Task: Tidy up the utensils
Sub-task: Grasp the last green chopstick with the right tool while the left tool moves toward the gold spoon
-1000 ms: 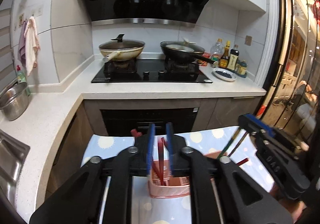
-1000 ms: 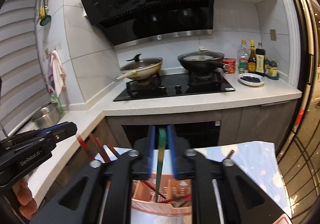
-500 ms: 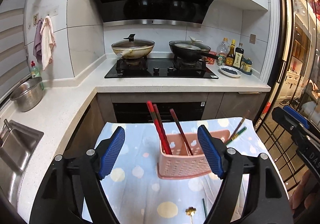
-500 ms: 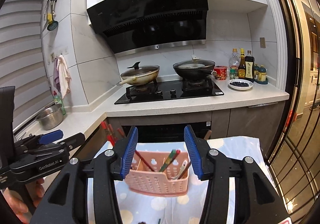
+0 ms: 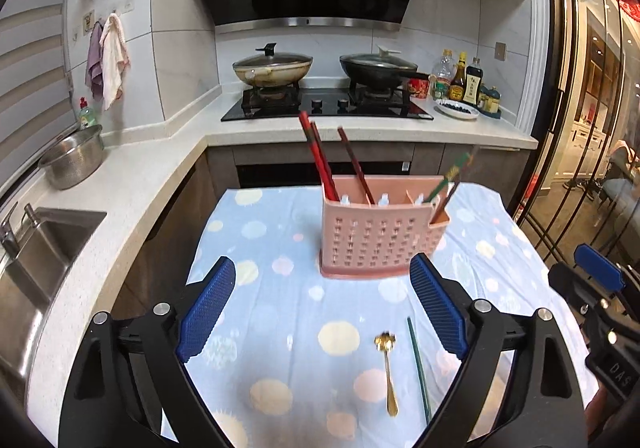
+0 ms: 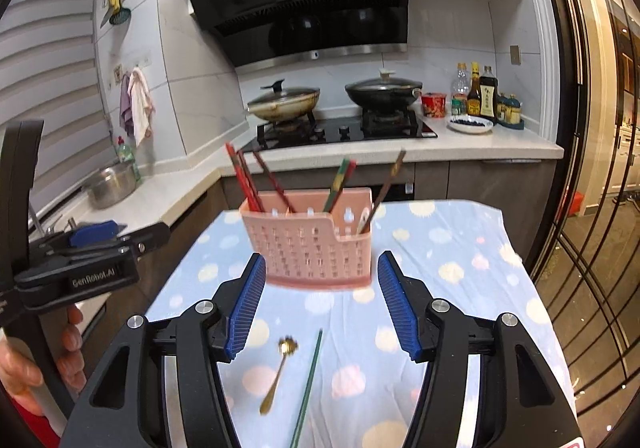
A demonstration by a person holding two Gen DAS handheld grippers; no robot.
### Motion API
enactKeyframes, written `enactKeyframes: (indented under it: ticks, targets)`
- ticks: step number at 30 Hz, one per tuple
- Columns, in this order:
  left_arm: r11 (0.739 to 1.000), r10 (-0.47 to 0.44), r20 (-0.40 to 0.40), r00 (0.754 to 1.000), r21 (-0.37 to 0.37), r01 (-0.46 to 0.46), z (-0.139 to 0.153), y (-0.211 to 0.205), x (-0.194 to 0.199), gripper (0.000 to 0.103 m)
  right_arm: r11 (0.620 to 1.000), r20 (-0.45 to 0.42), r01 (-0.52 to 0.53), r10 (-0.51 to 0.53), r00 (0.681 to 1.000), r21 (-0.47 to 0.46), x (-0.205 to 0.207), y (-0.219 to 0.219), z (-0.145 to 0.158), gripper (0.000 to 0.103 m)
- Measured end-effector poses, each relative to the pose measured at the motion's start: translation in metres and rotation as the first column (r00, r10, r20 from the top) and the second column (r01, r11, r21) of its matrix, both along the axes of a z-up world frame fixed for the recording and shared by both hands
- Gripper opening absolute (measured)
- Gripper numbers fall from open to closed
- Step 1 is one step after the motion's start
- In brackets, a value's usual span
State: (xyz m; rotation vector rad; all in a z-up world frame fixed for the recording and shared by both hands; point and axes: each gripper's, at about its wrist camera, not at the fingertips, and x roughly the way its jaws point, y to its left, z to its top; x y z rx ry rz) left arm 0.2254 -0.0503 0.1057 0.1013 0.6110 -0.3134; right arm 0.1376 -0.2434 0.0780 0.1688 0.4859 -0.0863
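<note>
1. The pink utensil basket (image 5: 376, 236) stands upright on the dotted blue cloth (image 5: 272, 248), at 12 o'clock from both grippers and apart from both.
2. In the basket's left compartment lean three red chopsticks (image 5: 320, 160), tips toward 11 o'clock. On the right side a green-and-red chopstick (image 6: 338, 184) and a brown one (image 6: 386, 184) lean toward 1 o'clock.
3. On the cloth nearer the cameras lie one gold spoon (image 5: 388, 372) and one green chopstick (image 5: 418, 368), side by side and just apart, both pointing roughly toward 12 o'clock.
4. The left gripper (image 5: 322, 312) is spread wide and holds nothing; the spoon and the loose chopstick lie below the space between its blue pads.
5. The right gripper (image 6: 322, 304) is also spread wide and empty, and the basket's base shows between its pads.
6. Beyond the table at 12 o'clock runs the counter (image 5: 360, 128) with a hob and two lidded pans (image 5: 272, 68); a steel bowl (image 5: 74, 160) sits at 9 o'clock beside the sink (image 5: 44, 248).
7. The cloth's far edge lies just behind the basket; bare cloth spreads to the basket's left and right.
</note>
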Motion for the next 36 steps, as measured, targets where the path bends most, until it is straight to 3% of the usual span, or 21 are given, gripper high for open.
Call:
enactKeyframes:
  ticks: [15,36]
  targets:
    - [0.998,0.036,-0.124,0.992,0.057,-0.029,-0.082,0.016,-0.061,0.086,0.999,-0.21,-0.032,0.03,0.977,-0.005,-0.067,0.038,-0.1,0.057]
    - [0.987,0.096,-0.233,0.968,0.149,-0.062,-0.151,0.04,-0.098,0.094,0.997,-0.338,-0.068,0.079,0.938,0.045,-0.088,0.06,-0.159,0.057]
